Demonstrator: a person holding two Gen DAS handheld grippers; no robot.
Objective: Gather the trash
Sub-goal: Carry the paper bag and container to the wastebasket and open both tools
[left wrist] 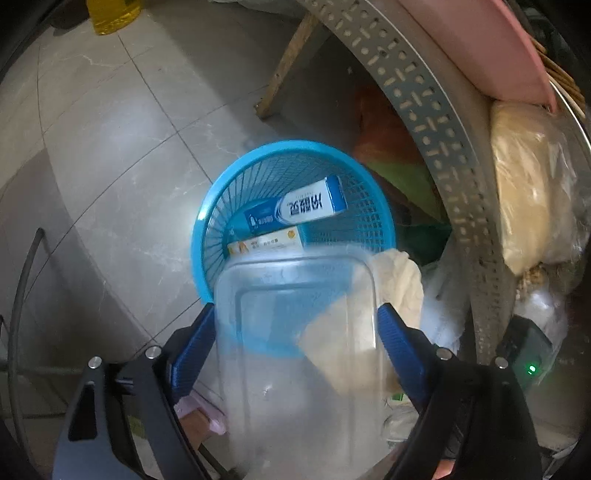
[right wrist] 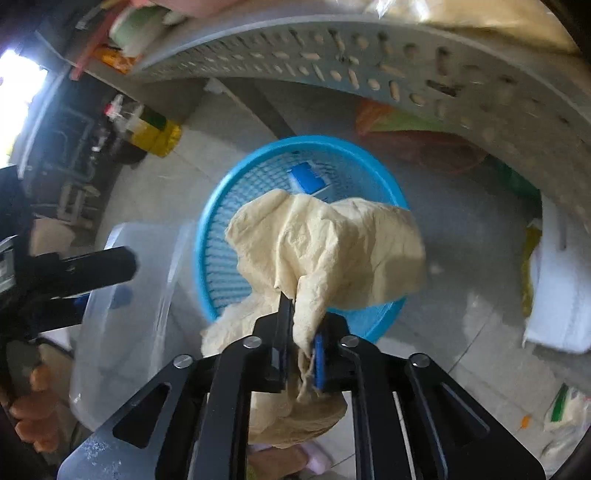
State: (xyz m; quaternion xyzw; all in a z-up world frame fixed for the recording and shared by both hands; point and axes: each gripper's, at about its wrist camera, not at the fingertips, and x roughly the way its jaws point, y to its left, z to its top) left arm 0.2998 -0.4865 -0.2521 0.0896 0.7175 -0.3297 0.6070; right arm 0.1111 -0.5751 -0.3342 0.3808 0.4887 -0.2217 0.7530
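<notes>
A blue mesh basket [left wrist: 199, 229] [right wrist: 207, 236] stands on the tiled floor with a blue-and-white toothpaste box [left wrist: 295, 210] [right wrist: 306, 177] and a white carton [left wrist: 266, 243] inside. My left gripper [left wrist: 295, 325] holds a clear plastic container [left wrist: 295, 369] [right wrist: 129, 332] over the basket's near rim, its blue pads against both sides. My right gripper [right wrist: 303, 321] hangs above the basket. Its jaws stand slightly apart, with a strand of crumpled cream paper [right wrist: 332, 243] [left wrist: 399, 280] loose between them, lying along the right pad.
A grey perforated shelf rail [left wrist: 424, 110] [right wrist: 332, 55] curves close over the basket. Bags [left wrist: 528, 184] fill the shelf beside it, and white sacks [right wrist: 554, 295] lie on the floor to the right. A yellow bottle [left wrist: 110, 14] stands at the far left.
</notes>
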